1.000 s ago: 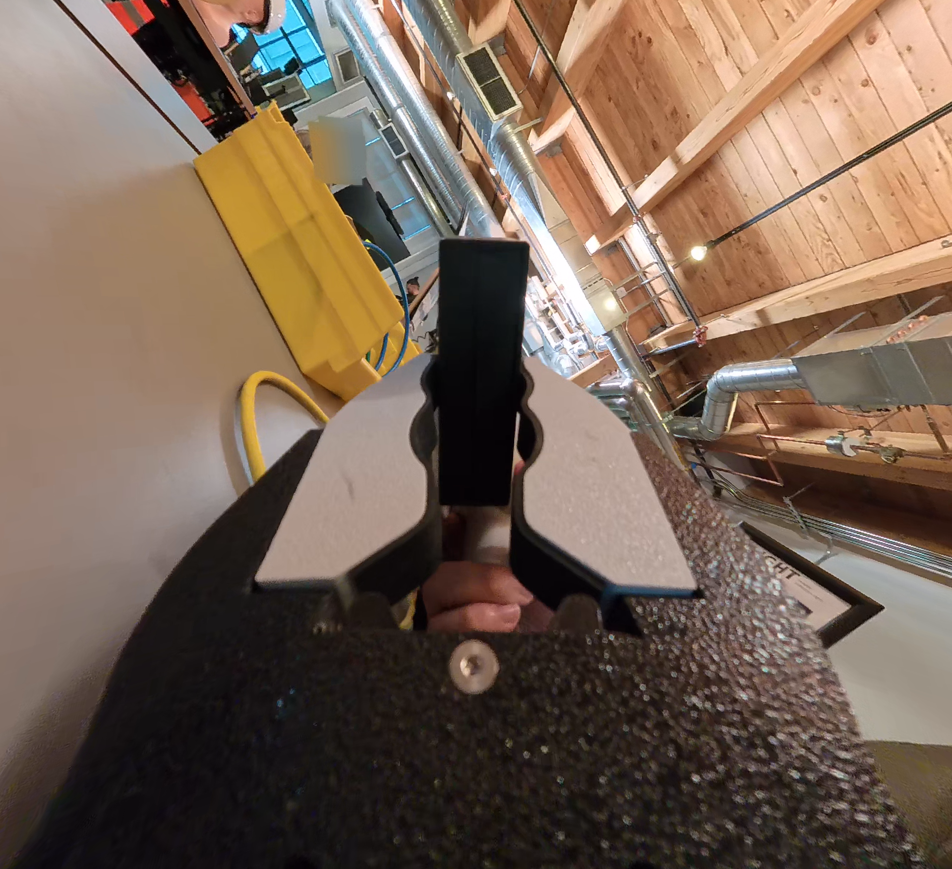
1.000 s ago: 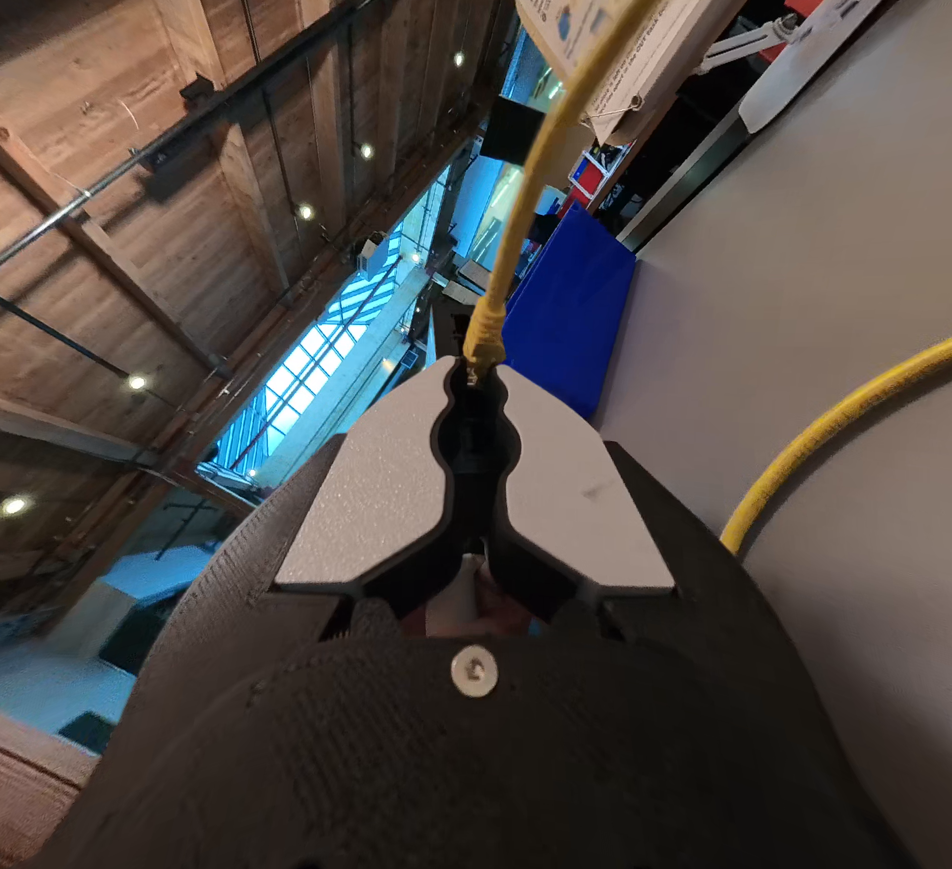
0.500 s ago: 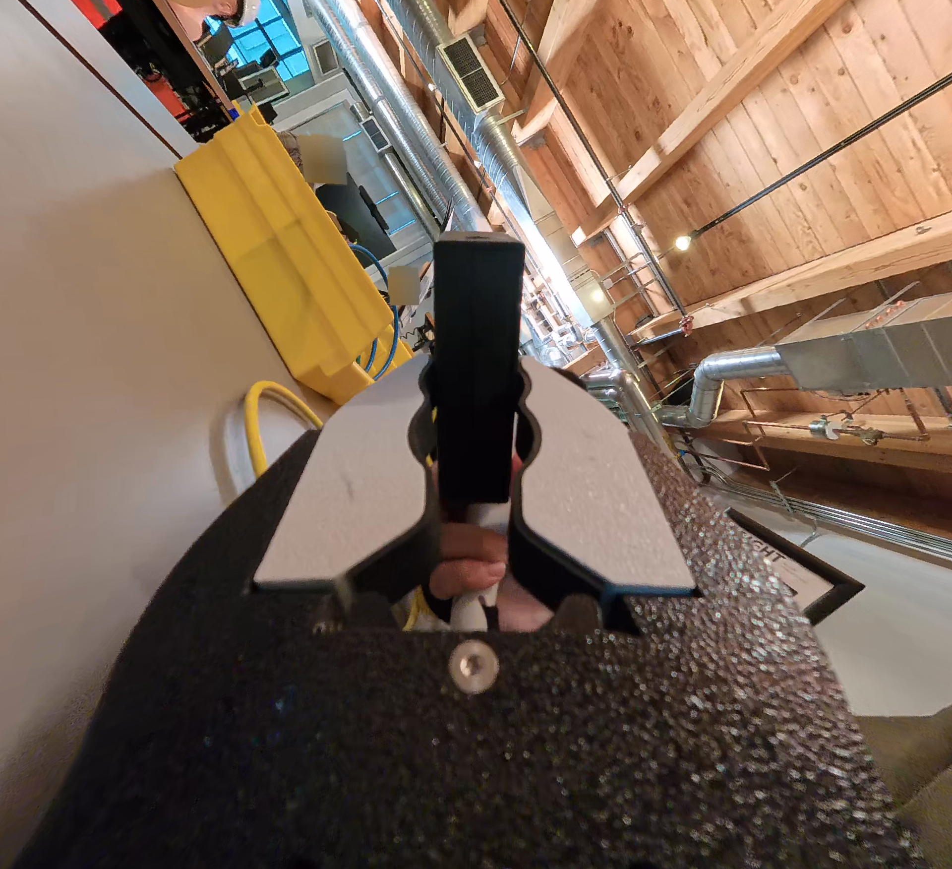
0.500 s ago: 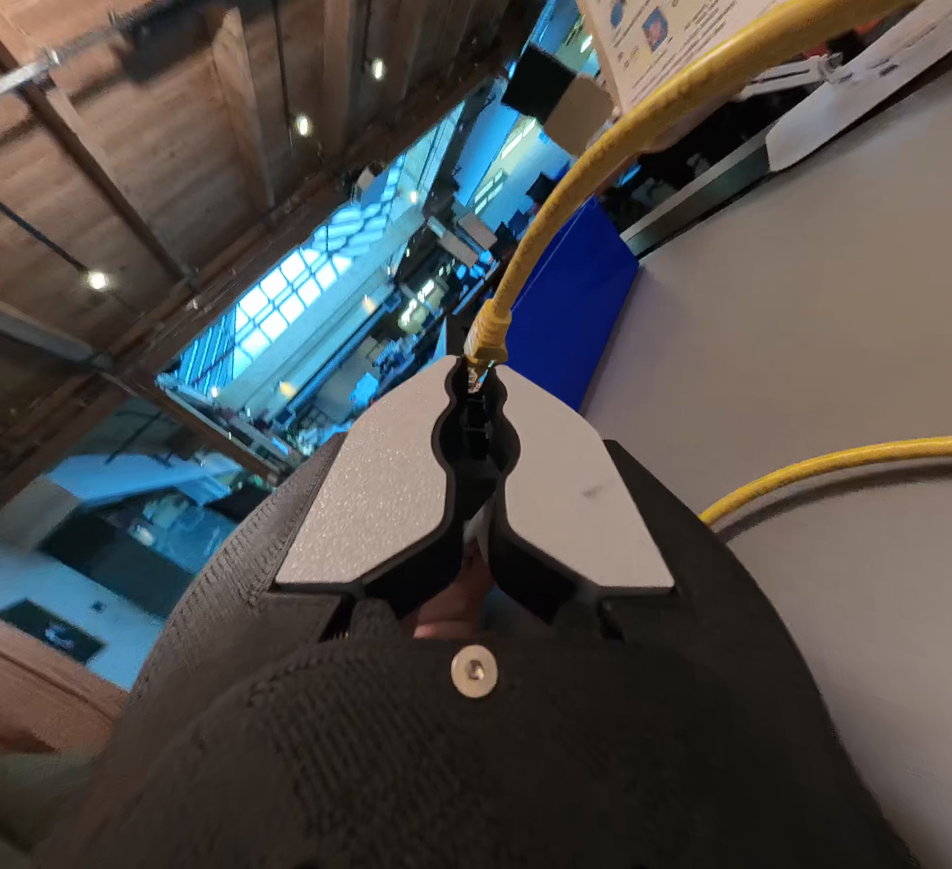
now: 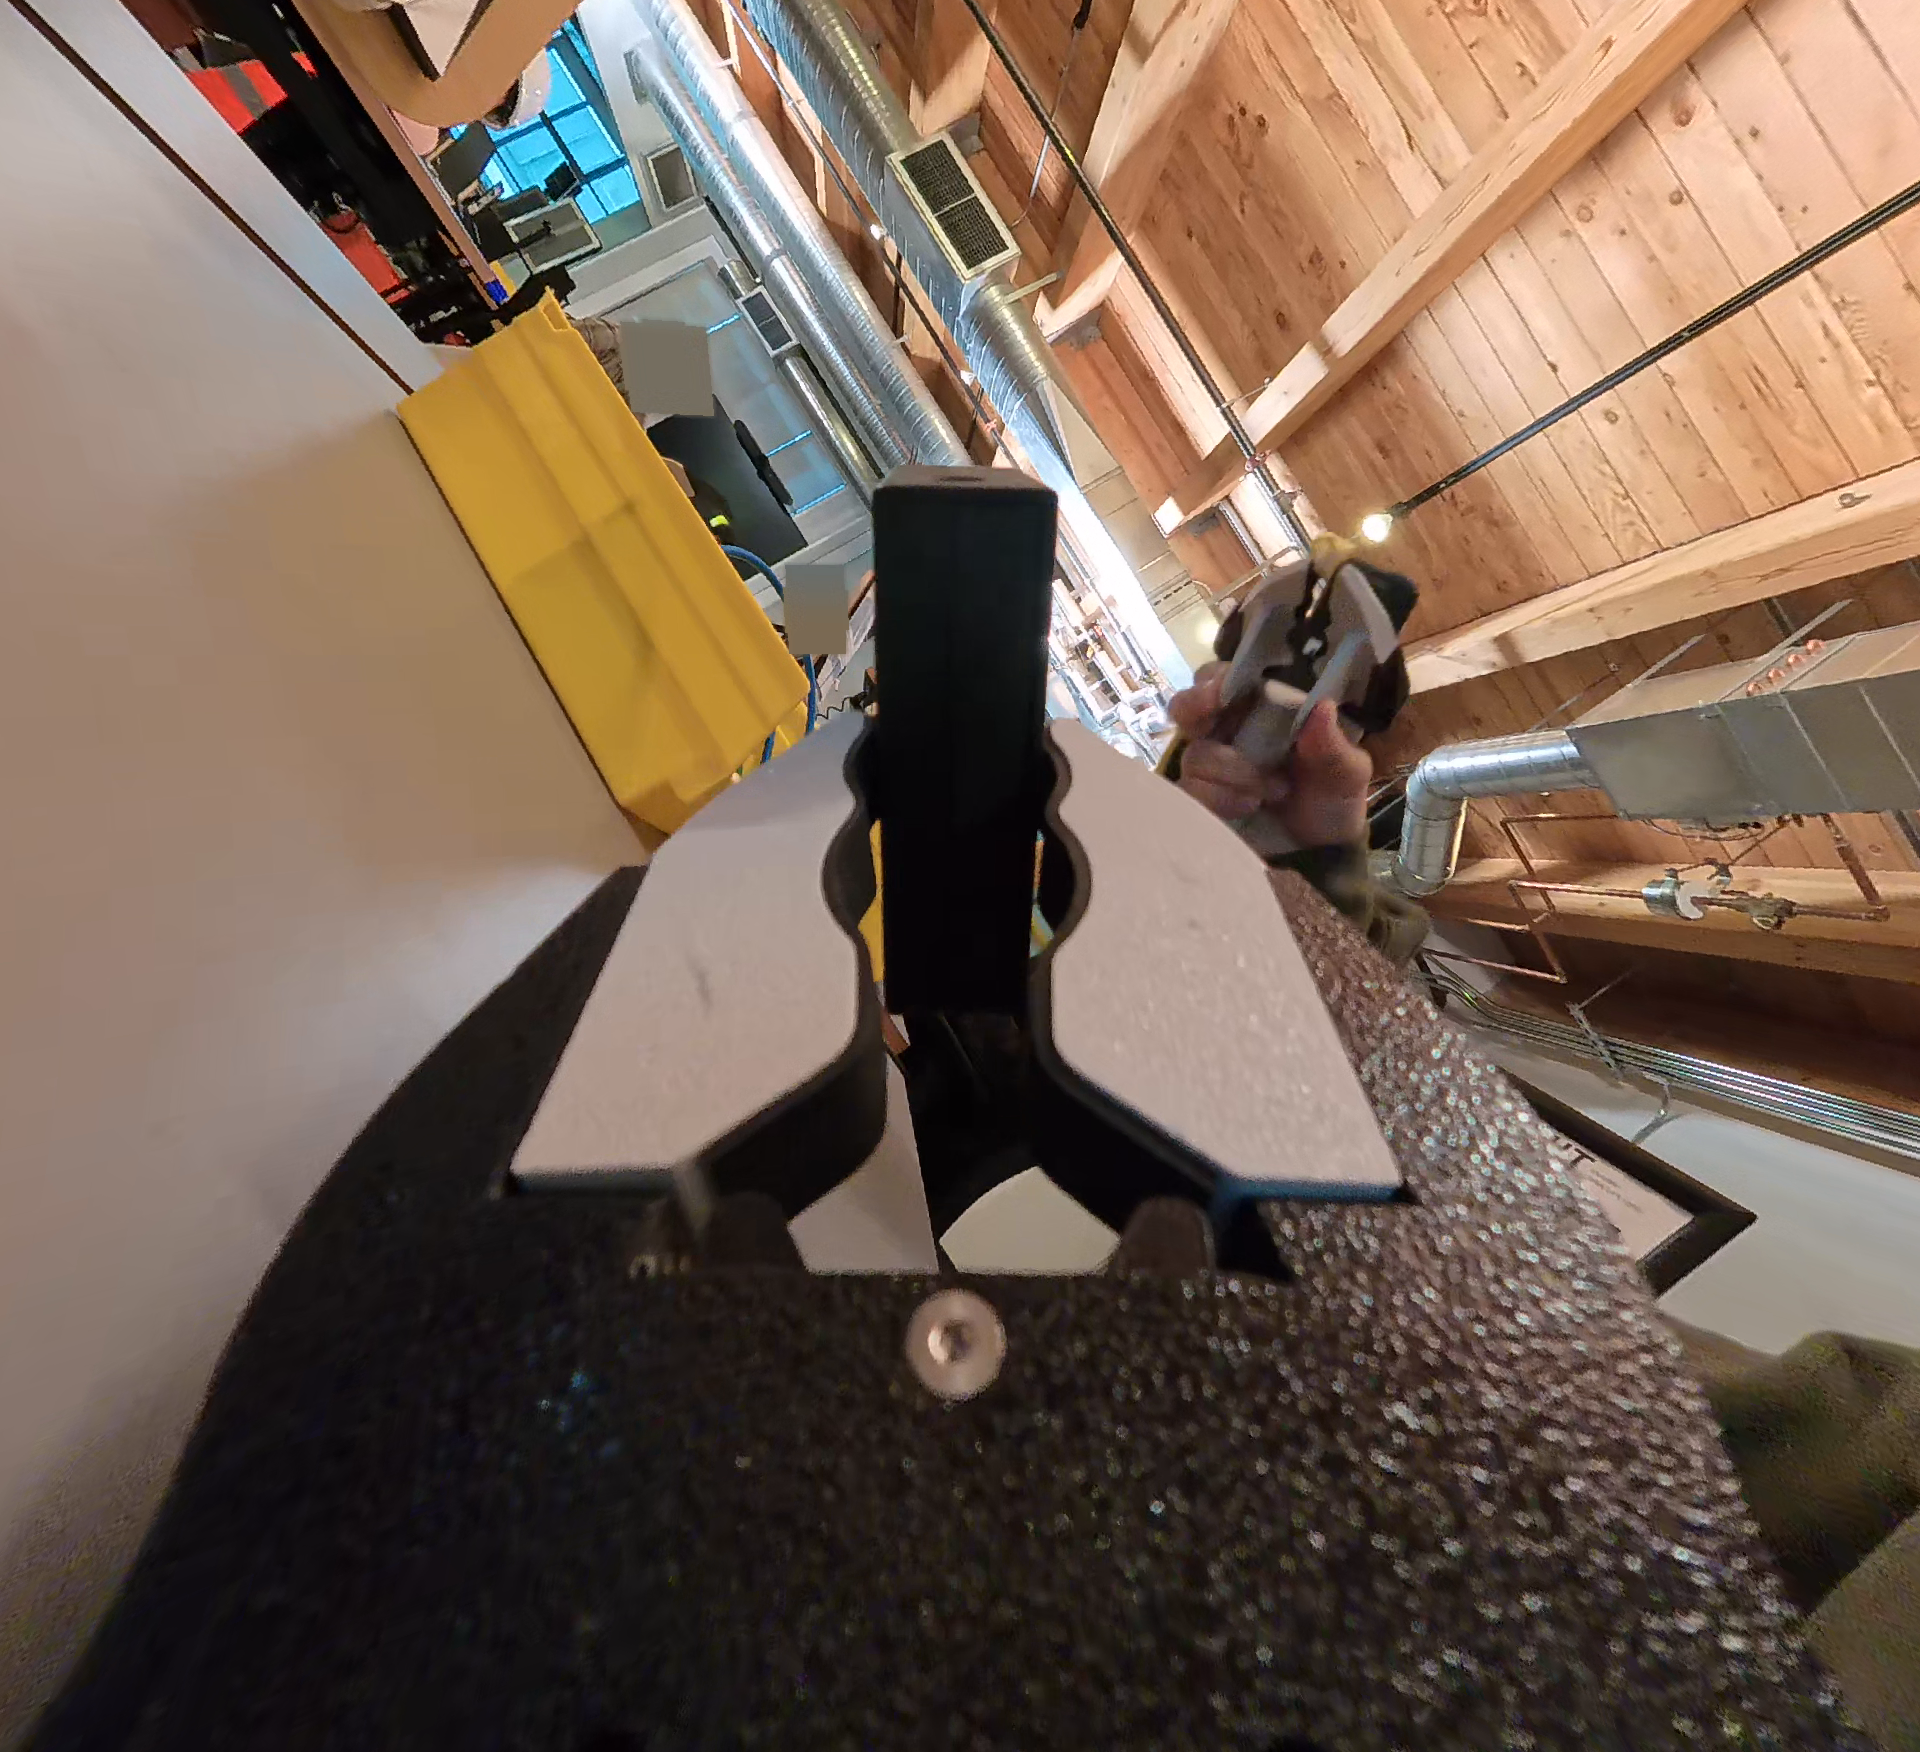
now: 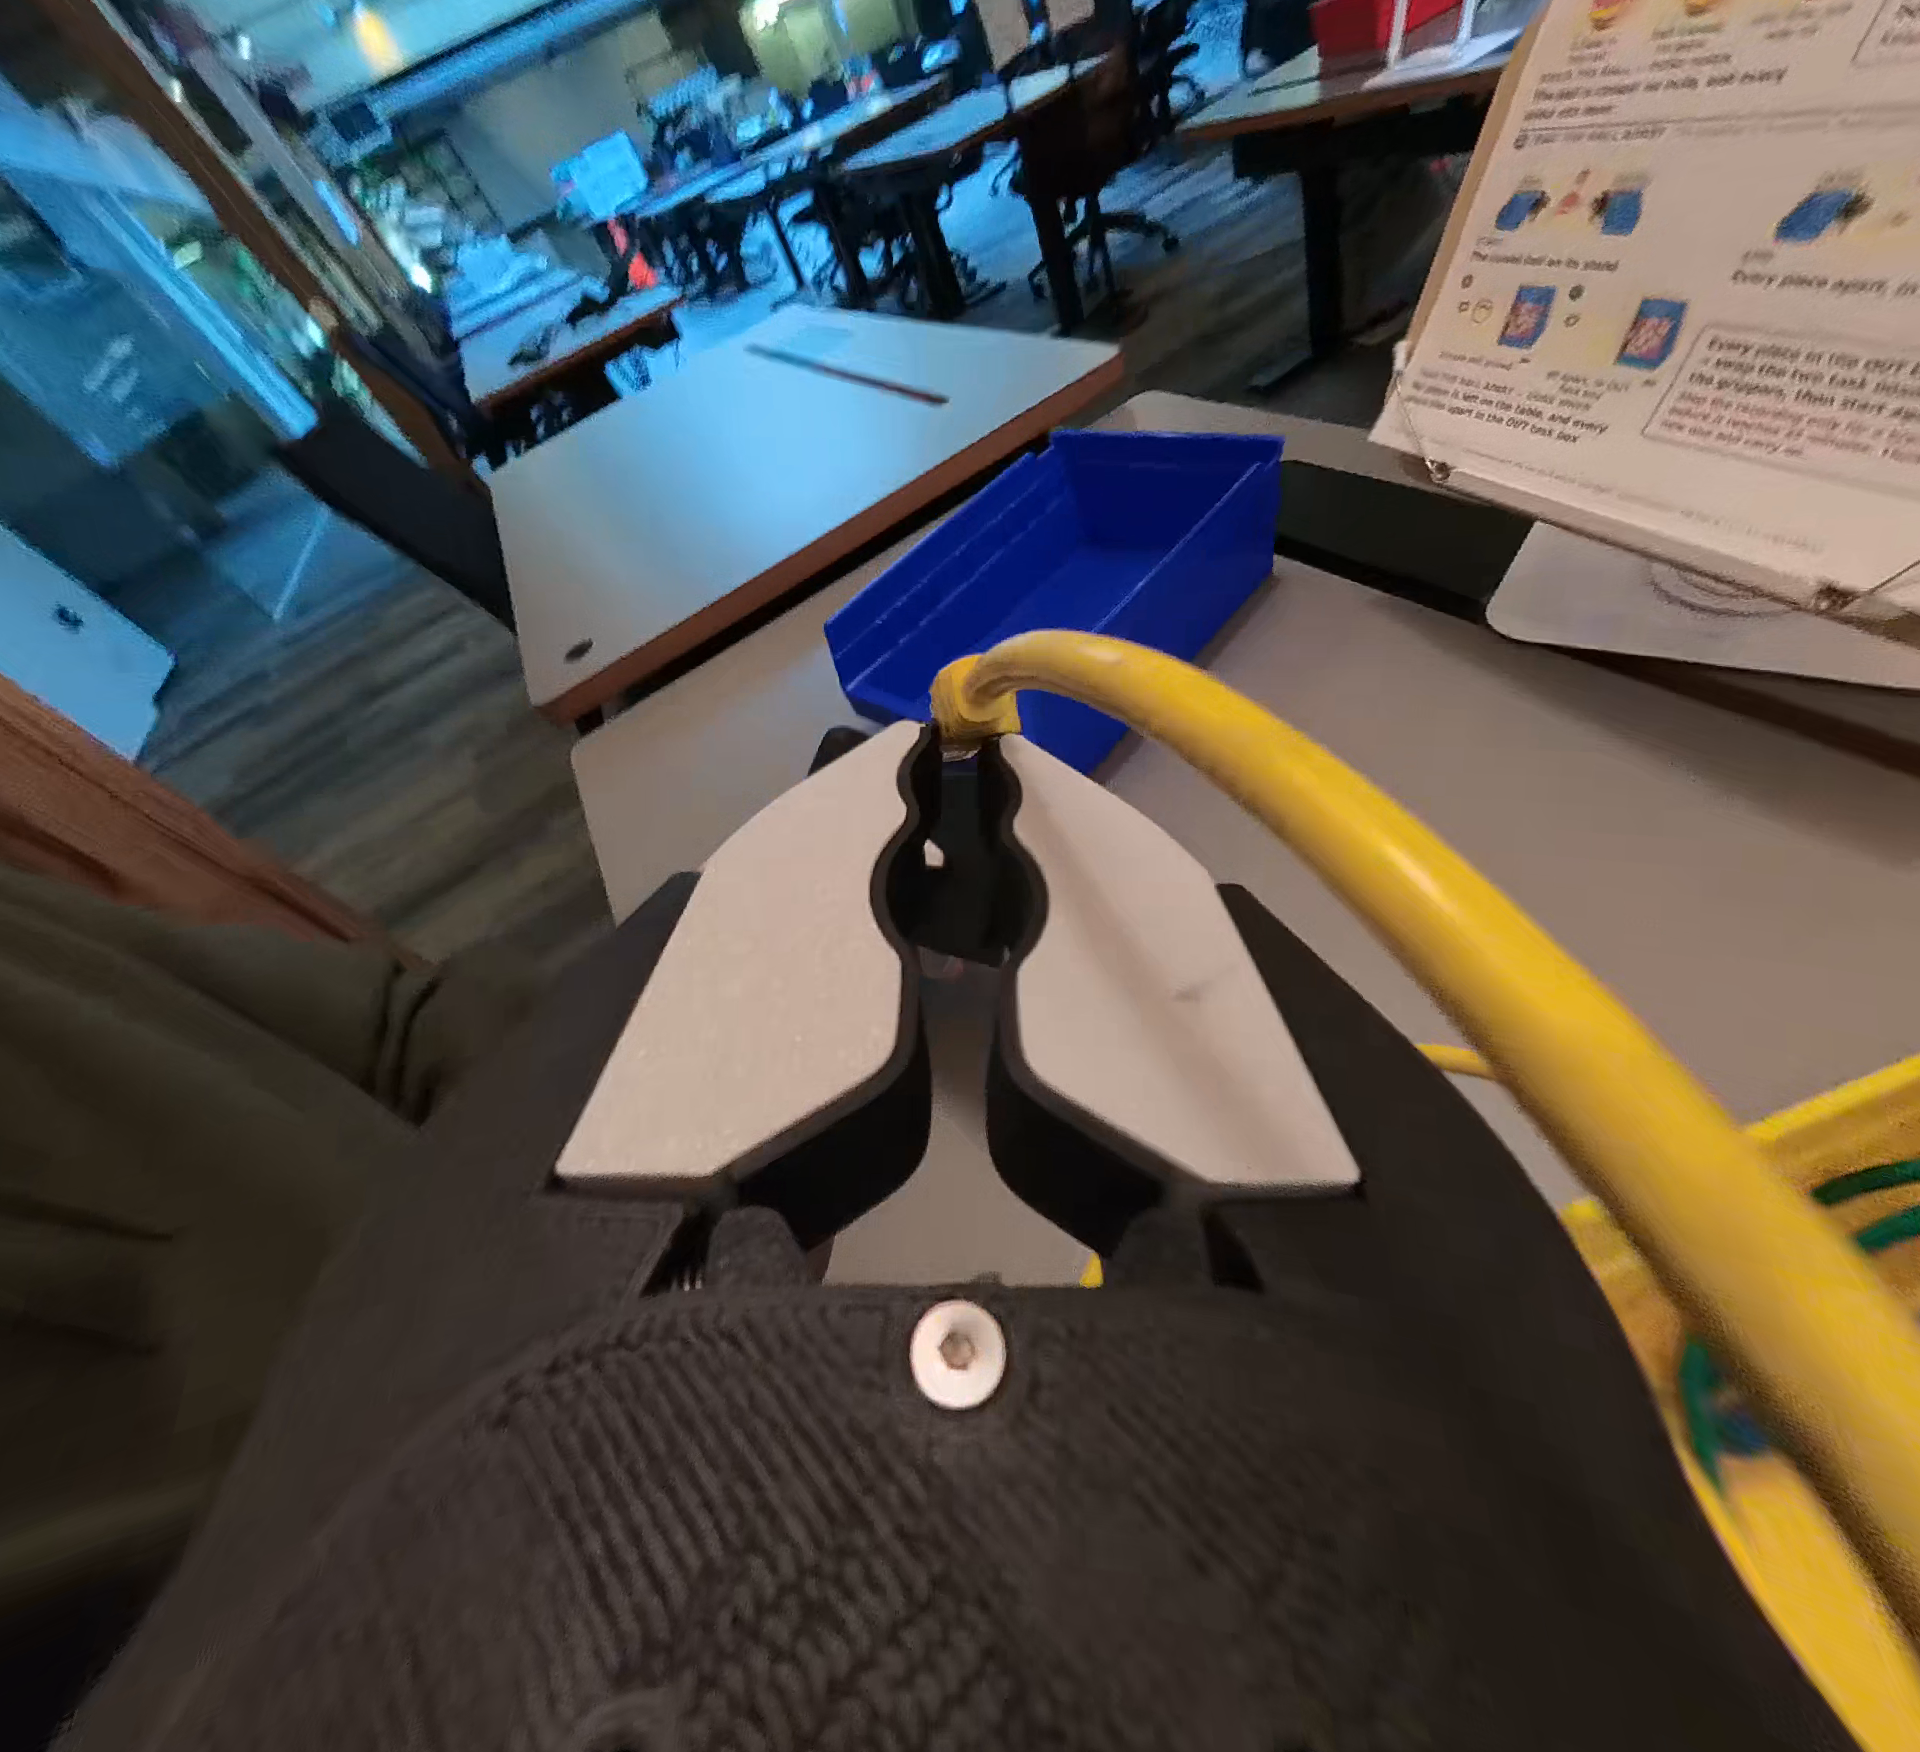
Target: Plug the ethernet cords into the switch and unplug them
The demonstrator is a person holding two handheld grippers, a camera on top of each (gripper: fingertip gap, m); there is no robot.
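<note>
My left gripper (image 5: 961,752) is shut on a black box-shaped switch (image 5: 961,642), which stands up between the fingers and points toward the wooden ceiling. Its ports are hidden from view. My right gripper (image 6: 961,752) is shut on the plug (image 6: 968,713) of a yellow ethernet cord (image 6: 1351,871). The cord arcs from the fingertips to the right and down out of view. The right gripper also shows farther off in the left wrist view (image 5: 1311,637), held by a hand, to the right of the switch and apart from it.
A yellow bin (image 5: 603,580) stands on the grey table (image 5: 208,663) left of the switch. A blue bin (image 6: 1070,570) sits beyond the right gripper. A propped instruction sheet (image 6: 1683,227) stands at the right. A yellow bin (image 6: 1849,1183) holding green cords sits at the lower right.
The right gripper has swung from pointing at the ceiling down to level over the table, still holding the plug. It has come into the left wrist view beside the switch.
</note>
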